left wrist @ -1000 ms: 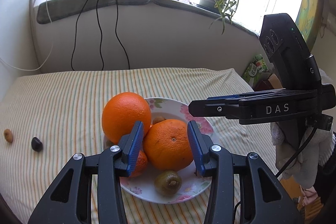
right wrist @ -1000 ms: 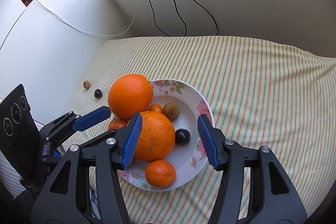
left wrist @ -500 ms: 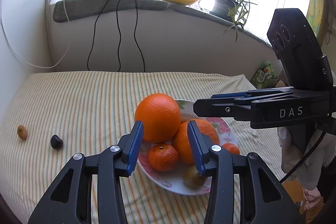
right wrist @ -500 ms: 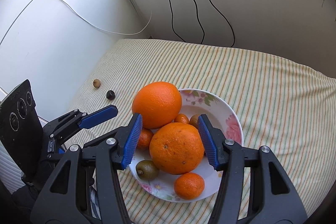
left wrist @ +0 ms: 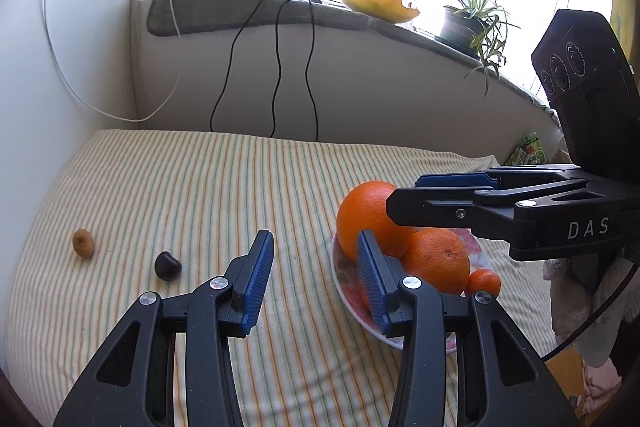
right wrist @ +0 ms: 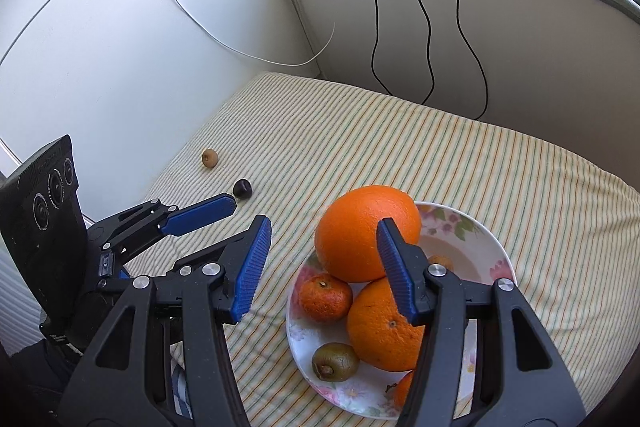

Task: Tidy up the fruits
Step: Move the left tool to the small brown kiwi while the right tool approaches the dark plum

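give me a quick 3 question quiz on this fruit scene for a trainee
1. True or false: the dark fruit lies on the plate.
2. Which fruit sits highest on the plate? A) big orange B) kiwi C) small tangerine
3. Fill in: both the left gripper and the right gripper are ____.

Key: 1 false, it lies on the striped cloth beside the small brown fruit. 2 A. 3 open, holding nothing.
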A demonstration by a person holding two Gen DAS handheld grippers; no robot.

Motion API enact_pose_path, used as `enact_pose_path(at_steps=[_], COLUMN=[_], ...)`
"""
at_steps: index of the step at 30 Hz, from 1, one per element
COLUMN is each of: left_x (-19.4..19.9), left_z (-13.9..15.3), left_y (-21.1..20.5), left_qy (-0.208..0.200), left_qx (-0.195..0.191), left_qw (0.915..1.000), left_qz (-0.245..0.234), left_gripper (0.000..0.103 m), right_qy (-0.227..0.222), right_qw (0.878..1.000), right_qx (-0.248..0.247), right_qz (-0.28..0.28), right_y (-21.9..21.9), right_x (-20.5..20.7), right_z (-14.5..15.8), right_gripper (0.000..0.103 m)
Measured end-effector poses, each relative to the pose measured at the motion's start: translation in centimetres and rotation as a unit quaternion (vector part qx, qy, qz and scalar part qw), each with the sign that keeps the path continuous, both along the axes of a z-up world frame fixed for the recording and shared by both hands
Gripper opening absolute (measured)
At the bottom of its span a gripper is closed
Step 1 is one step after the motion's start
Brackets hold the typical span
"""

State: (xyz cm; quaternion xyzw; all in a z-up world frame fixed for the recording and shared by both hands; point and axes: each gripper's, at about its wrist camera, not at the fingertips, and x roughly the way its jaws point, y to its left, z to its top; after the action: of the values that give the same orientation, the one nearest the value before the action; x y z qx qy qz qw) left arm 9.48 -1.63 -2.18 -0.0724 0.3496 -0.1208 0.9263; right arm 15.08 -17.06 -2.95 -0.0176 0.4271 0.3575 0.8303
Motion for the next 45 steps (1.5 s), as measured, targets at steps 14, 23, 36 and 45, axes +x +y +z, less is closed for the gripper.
enact_pose_path(at_steps=[14, 23, 36, 45], left_x=[-0.1, 0.7, 2.7, 3.1], left_z=[-1.0, -3.0, -5.9, -6.5], left_y=[6.9, 12.5, 16.8, 17.4], left_qy=[0.013, 0.036, 0.069, 0.076], left_qx=[0.006, 0.008, 0.001, -0.002], left_qw=[0.9979, 0.9932, 0.9880, 0.9875], left_qz=[0.063, 0.110, 0.138, 0.138], left_gripper=[0.042, 0.042, 0.039, 0.039], right_qy=[-0.020, 0.000, 0.083, 0.116], right_qw=[0.998, 0.998, 0.994, 0.991], right_qx=[-0.037, -0.033, -0.034, -0.054], right_qz=[0.038, 0.060, 0.059, 0.045], right_y=[7.0, 10.7, 15.7, 17.6], right_x=[-0.4, -0.1, 2.2, 3.3], right_z=[0.0, -1.2, -4.6, -7.4], right_gripper=[0.058, 0.058, 0.050, 0.046])
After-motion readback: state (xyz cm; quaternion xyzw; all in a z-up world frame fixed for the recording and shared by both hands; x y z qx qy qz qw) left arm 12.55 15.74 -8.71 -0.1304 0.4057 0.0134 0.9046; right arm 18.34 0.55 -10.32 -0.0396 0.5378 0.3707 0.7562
